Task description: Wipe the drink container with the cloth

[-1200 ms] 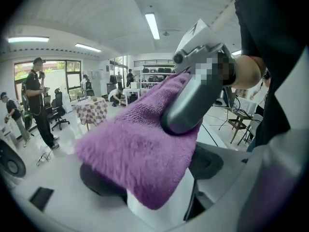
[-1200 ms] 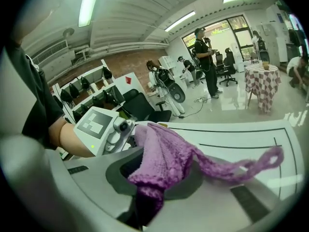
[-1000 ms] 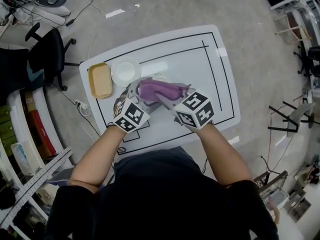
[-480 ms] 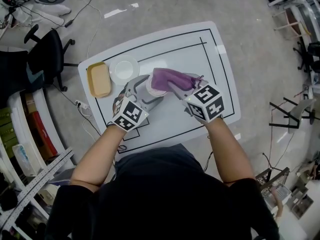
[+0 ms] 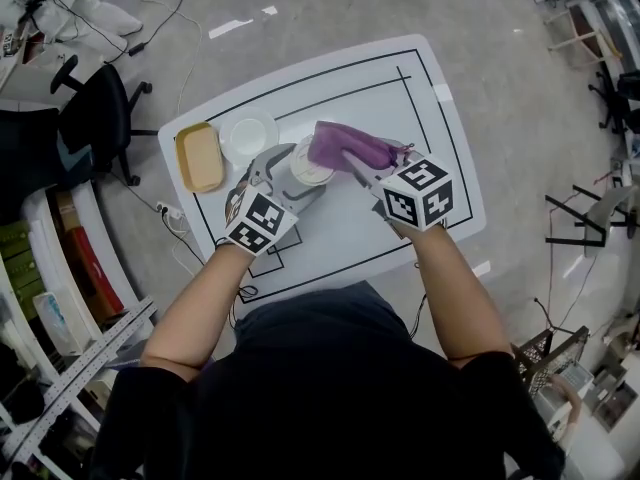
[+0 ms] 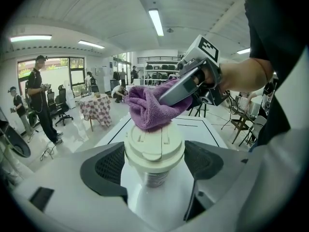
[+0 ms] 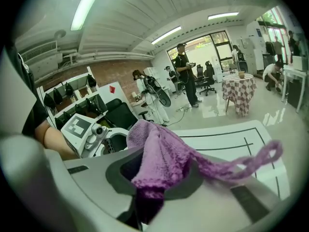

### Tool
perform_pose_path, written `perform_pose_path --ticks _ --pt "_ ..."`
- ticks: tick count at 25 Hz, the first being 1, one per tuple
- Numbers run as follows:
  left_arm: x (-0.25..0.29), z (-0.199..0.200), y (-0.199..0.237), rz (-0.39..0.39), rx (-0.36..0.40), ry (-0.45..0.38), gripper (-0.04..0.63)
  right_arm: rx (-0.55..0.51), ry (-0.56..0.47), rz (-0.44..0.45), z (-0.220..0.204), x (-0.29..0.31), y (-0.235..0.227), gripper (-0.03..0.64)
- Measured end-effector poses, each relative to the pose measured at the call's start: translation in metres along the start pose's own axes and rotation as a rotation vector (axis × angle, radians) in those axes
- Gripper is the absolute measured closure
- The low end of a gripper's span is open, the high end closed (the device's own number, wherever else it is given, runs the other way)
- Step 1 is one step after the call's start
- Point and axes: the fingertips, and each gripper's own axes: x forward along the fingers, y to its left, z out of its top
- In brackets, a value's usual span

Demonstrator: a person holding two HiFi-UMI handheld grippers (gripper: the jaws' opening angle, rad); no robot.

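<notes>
White table carries the job; left gripper clamps the drink container; right gripper pinches the purple cloth against the lid's two-o'clock edge; wiping looks underway, with the sides probably left.

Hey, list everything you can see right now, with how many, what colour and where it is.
table: one, white with black lines, under the work
drink container: one, cream-white with a lid, between the left gripper's jaws
cloth: one, purple, on the container's lid
tray: one, tan, at the table's left end
plate: one, white and round, beside the tray
office chair: one, black, on the floor left of the table
bystanders: several, far off in the room
left gripper: one, grey, shut on the drink container
right gripper: one, grey, shut on the cloth
</notes>
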Motion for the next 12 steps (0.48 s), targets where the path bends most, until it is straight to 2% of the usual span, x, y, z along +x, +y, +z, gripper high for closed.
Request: perform_pose_path --ticks 3,7,12 --pt "-0.005 0.001 -0.002 -0.024 -0.02 0.003 0.193 0.029 -0.057 0.015 0.002 -0.013 0.005 0.529" --pt "-0.017 0.01 0.004 -0.046 -0.031 -0.039 0.193 0.036 -0.11 -0.001 -0.007 -0.035 0.007 0.529" --pt "-0.032 0.039 0.003 -0.084 0.038 -0.102 0.204 0.106 -0.136 -0.044 -0.039 -0.06 0.009 0.529"
